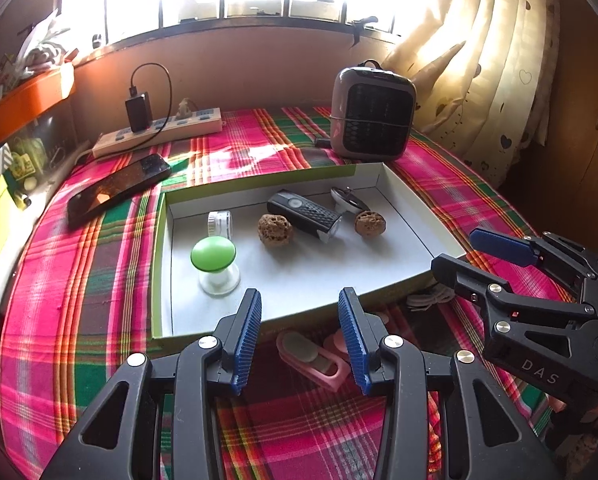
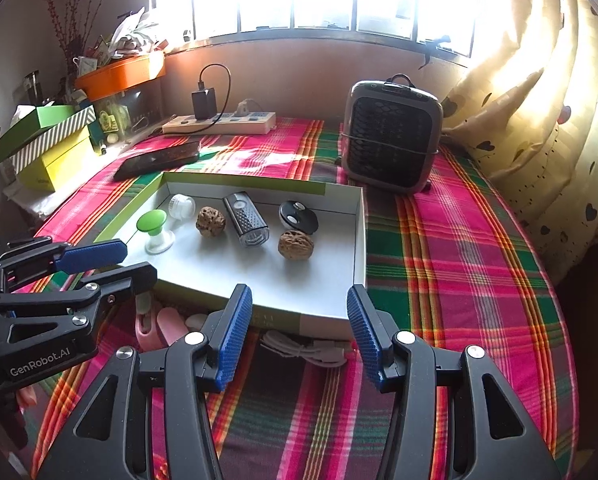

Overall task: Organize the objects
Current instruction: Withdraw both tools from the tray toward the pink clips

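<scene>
A shallow white box lid (image 1: 299,276) (image 2: 259,276) lies on the plaid cloth. It holds a green-capped clear piece (image 1: 214,258) (image 2: 153,226), a small white jar (image 1: 219,223) (image 2: 181,205), two walnuts (image 1: 275,229) (image 1: 370,222) (image 2: 210,221) (image 2: 295,245), a black bike light (image 1: 304,215) (image 2: 246,219) and a round black-and-white piece (image 1: 349,199) (image 2: 297,216). In front of the box lie a pink holder (image 1: 313,358) (image 2: 155,326) and a white cable (image 2: 307,350) (image 1: 429,298). My left gripper (image 1: 299,340) (image 2: 111,264) is open above the pink holder. My right gripper (image 2: 299,332) (image 1: 459,252) is open above the cable.
A black phone (image 1: 117,188) (image 2: 159,160) lies left of the box. A power strip with a charger (image 1: 159,130) (image 2: 219,122) runs along the back wall. A grey fan heater (image 1: 373,110) (image 2: 393,136) stands at the back right. Stacked boxes (image 2: 51,140) and a curtain (image 2: 539,120) flank the table.
</scene>
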Demonstrator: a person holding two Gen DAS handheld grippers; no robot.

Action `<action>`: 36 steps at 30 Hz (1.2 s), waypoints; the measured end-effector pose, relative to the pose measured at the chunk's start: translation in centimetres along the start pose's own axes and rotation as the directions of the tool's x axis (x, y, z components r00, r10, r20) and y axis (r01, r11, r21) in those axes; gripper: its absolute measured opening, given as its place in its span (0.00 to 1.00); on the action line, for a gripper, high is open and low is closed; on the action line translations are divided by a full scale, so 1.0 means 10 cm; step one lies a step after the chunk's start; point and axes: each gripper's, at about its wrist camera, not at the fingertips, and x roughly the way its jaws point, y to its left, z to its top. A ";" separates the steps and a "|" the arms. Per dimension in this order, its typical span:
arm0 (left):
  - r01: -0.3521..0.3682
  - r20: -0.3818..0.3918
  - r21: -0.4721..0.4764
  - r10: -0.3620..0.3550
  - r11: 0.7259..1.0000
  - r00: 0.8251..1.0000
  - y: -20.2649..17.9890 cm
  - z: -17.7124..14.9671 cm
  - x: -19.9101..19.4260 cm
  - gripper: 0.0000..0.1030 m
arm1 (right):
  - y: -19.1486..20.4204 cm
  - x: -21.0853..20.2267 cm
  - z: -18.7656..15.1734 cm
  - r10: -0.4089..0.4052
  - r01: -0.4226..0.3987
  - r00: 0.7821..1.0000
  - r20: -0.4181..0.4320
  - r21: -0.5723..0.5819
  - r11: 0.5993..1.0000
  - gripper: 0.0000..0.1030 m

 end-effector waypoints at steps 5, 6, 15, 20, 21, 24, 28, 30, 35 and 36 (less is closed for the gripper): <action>0.016 -0.002 -0.009 -0.016 1.000 1.000 -0.01 -0.12 -0.07 0.38 | -0.01 -0.04 -0.11 0.003 -0.003 1.000 -0.006 0.008 1.000 0.49; 0.019 -0.008 -0.009 -0.019 1.000 1.000 -0.01 -0.14 -0.07 0.38 | -0.01 -0.05 -0.13 0.004 -0.004 1.000 -0.008 0.009 1.000 0.49; 0.030 -0.056 -0.019 -0.031 0.999 0.998 -0.02 -0.31 -0.01 0.44 | -0.03 -0.11 -0.27 0.011 -0.011 1.000 -0.015 0.017 1.000 0.49; 0.027 -0.085 -0.017 -0.029 0.999 0.996 -0.07 -0.36 0.09 0.45 | -0.03 -0.11 -0.30 0.014 -0.013 1.000 -0.019 0.023 1.000 0.49; 0.029 -0.086 -0.018 -0.030 0.999 0.996 -0.08 -0.36 0.10 0.45 | -0.03 -0.11 -0.31 0.015 -0.014 1.000 -0.020 0.024 1.000 0.49; 0.021 -0.079 -0.011 -0.022 1.000 0.997 -0.08 -0.36 0.11 0.45 | -0.02 -0.11 -0.32 0.018 -0.017 1.000 -0.025 0.024 1.000 0.49; 0.002 -0.100 -0.032 -0.006 0.999 0.995 -0.02 -0.37 0.16 0.45 | 0.01 -0.10 -0.32 0.027 -0.026 0.999 -0.030 0.016 1.000 0.49; -0.005 -0.098 -0.037 0.001 0.999 0.995 0.00 -0.38 0.15 0.45 | 0.03 -0.09 -0.32 0.029 -0.029 0.999 -0.032 0.012 1.000 0.49; -0.014 -0.089 -0.043 0.010 0.999 0.996 0.07 -0.40 0.10 0.45 | 0.08 -0.06 -0.32 0.041 -0.041 0.998 -0.042 0.004 0.999 0.49; -0.016 -0.089 -0.047 0.012 0.999 0.996 0.09 -0.40 0.09 0.45 | 0.10 -0.05 -0.32 0.043 -0.043 0.998 -0.045 0.002 0.999 0.49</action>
